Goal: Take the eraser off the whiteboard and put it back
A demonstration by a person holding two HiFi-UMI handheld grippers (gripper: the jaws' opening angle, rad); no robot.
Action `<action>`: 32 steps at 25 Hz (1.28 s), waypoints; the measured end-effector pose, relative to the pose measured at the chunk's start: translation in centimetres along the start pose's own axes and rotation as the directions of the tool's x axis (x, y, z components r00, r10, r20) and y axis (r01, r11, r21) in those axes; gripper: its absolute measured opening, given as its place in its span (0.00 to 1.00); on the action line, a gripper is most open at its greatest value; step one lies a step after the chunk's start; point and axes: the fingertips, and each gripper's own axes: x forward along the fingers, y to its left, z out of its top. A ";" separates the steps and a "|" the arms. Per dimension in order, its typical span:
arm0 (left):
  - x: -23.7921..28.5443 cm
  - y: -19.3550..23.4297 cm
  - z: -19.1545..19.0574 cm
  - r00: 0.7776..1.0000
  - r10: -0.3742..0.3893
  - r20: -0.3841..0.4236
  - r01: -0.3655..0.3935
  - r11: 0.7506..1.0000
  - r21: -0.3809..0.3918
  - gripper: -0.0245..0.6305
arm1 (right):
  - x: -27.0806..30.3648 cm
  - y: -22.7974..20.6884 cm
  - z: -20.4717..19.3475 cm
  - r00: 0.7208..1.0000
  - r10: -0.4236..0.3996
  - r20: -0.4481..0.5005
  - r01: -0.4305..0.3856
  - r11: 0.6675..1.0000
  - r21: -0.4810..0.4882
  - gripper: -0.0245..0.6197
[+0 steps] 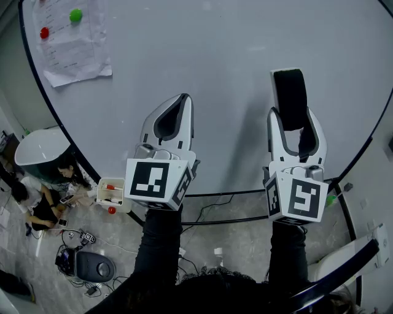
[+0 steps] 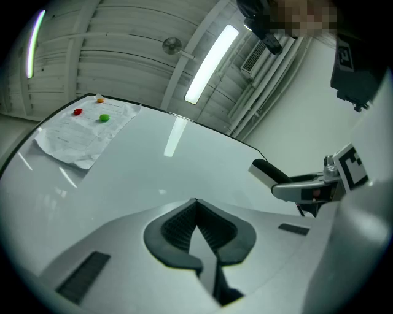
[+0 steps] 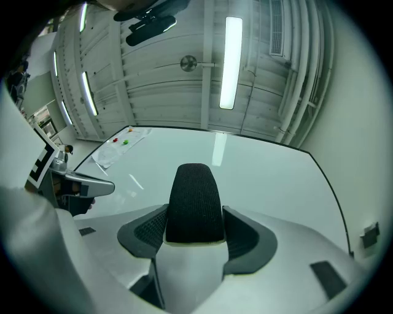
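The eraser [image 1: 290,98], black felt on a white body, is clamped between the jaws of my right gripper [image 1: 293,114], which is shut on it. It sticks out past the fingertips towards the whiteboard [image 1: 215,49]. The right gripper view shows the felt side [image 3: 194,202] facing the camera. From the left gripper view, the eraser [image 2: 270,173] sits close to the board; I cannot tell if it touches. My left gripper [image 1: 184,99] is level with the right one, to its left. Its jaws are shut with nothing between them [image 2: 196,201].
A sheet of paper [image 1: 77,43] hangs at the board's upper left under a green magnet [image 1: 75,15] and a red magnet [image 1: 44,32]. A small marker tray [image 1: 112,195] is at the board's lower edge. People sit on the floor [image 1: 43,199] at lower left.
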 end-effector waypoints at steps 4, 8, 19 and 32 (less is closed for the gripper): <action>-0.2 -0.2 -0.5 1.000 -0.010 -0.012 0.010 1.000 -0.004 0.05 | -0.6 -0.3 -1.5 1.000 -0.009 -0.029 0.009 1.000 -0.004 0.47; -0.5 -0.5 -1.3 0.999 -0.024 -0.029 0.024 1.000 -0.005 0.05 | -1.6 -0.8 -3.3 0.998 -0.016 -0.053 0.016 1.000 -0.005 0.47; -1.2 -3.2 -2.7 0.994 -0.096 -0.048 0.095 0.995 -0.029 0.05 | -5.1 -2.1 -5.9 0.987 -0.088 -0.132 0.085 0.996 -0.027 0.47; -1.4 -12.1 -4.1 0.957 -0.289 -0.031 0.282 0.949 -0.143 0.05 | -12.0 -6.7 -5.5 0.943 -0.262 -0.204 0.244 0.964 -0.107 0.46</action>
